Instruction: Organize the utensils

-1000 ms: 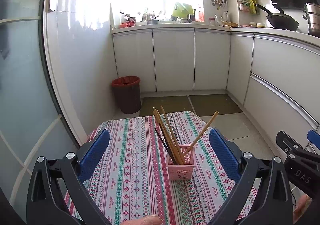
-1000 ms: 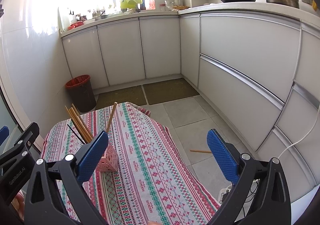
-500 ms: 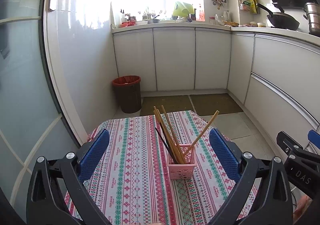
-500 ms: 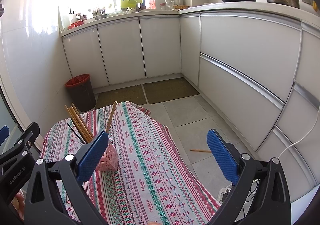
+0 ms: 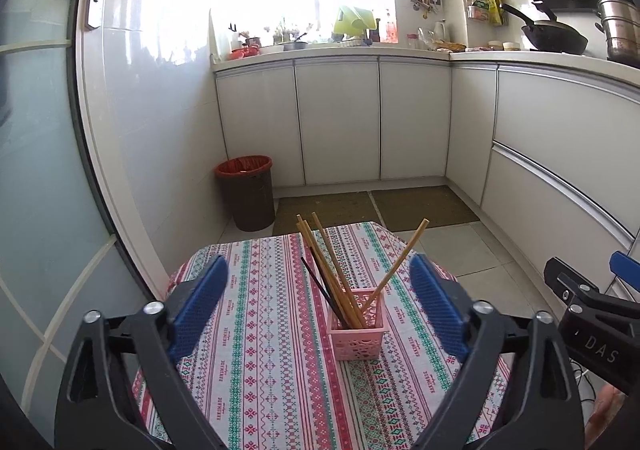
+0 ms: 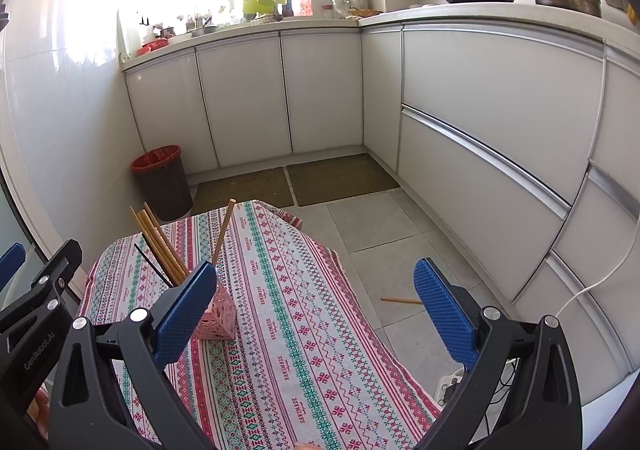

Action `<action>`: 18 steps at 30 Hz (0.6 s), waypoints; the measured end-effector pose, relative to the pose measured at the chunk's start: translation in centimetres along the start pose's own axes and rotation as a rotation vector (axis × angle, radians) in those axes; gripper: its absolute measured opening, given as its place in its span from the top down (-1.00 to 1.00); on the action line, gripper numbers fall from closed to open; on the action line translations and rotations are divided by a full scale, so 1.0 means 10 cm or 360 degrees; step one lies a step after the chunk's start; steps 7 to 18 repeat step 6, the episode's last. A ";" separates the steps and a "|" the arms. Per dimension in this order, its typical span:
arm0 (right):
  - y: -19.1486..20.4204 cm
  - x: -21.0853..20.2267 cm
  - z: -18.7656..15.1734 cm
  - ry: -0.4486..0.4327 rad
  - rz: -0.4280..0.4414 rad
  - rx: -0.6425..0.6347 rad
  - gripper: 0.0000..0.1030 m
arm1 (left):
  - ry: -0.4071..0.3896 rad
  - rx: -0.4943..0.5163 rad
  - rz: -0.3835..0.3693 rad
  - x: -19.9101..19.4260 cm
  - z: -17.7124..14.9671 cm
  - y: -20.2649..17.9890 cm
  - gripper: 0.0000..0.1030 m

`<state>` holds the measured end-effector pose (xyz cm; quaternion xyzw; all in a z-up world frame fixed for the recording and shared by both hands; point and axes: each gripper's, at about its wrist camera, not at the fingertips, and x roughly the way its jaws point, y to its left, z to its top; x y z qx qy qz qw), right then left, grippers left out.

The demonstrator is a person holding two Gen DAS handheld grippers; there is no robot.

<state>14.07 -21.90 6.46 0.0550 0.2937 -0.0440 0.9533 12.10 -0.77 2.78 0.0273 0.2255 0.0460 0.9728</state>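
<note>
Mid-cloth (image 5: 260,350): basket (image 5: 356,326), both grippers (image 5: 318,304) (image 6: 316,310) spread, empty.

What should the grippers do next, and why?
Probably the right gripper should swing down toward the stray chopstick on the floor tiles. Both grippers are open and hold nothing, the tablecloth shows no loose utensils, and the other chopsticks already stand in the pink basket. That one looks like the only utensil left out.

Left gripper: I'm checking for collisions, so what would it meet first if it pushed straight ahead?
Probably the pink basket of chopsticks, centred between the open left gripper fingers on the tablecloth; depth is uncertain.
</note>
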 end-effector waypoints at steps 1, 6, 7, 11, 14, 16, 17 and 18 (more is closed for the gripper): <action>0.00 0.00 0.00 0.0001 0.0000 0.0001 -0.87 | -0.0002 -0.0014 0.0009 -0.01 0.00 0.01 -0.87; -0.01 0.02 -0.01 0.0005 -0.0003 0.0000 -0.87 | 0.0008 -0.0024 0.0016 -0.02 0.01 0.01 -0.86; -0.01 0.02 -0.01 0.0005 -0.0003 0.0000 -0.87 | 0.0008 -0.0024 0.0016 -0.02 0.01 0.01 -0.86; -0.01 0.02 -0.01 0.0005 -0.0003 0.0000 -0.87 | 0.0008 -0.0024 0.0016 -0.02 0.01 0.01 -0.86; -0.01 0.02 -0.01 0.0005 -0.0003 0.0000 -0.87 | 0.0008 -0.0024 0.0016 -0.02 0.01 0.01 -0.86; -0.01 0.02 -0.01 0.0005 -0.0003 0.0000 -0.87 | 0.0008 -0.0024 0.0016 -0.02 0.01 0.01 -0.86; -0.01 0.02 -0.01 0.0005 -0.0003 0.0000 -0.87 | 0.0008 -0.0024 0.0016 -0.02 0.01 0.01 -0.86; -0.01 0.02 -0.01 0.0005 -0.0003 0.0000 -0.87 | 0.0008 -0.0024 0.0016 -0.02 0.01 0.01 -0.86</action>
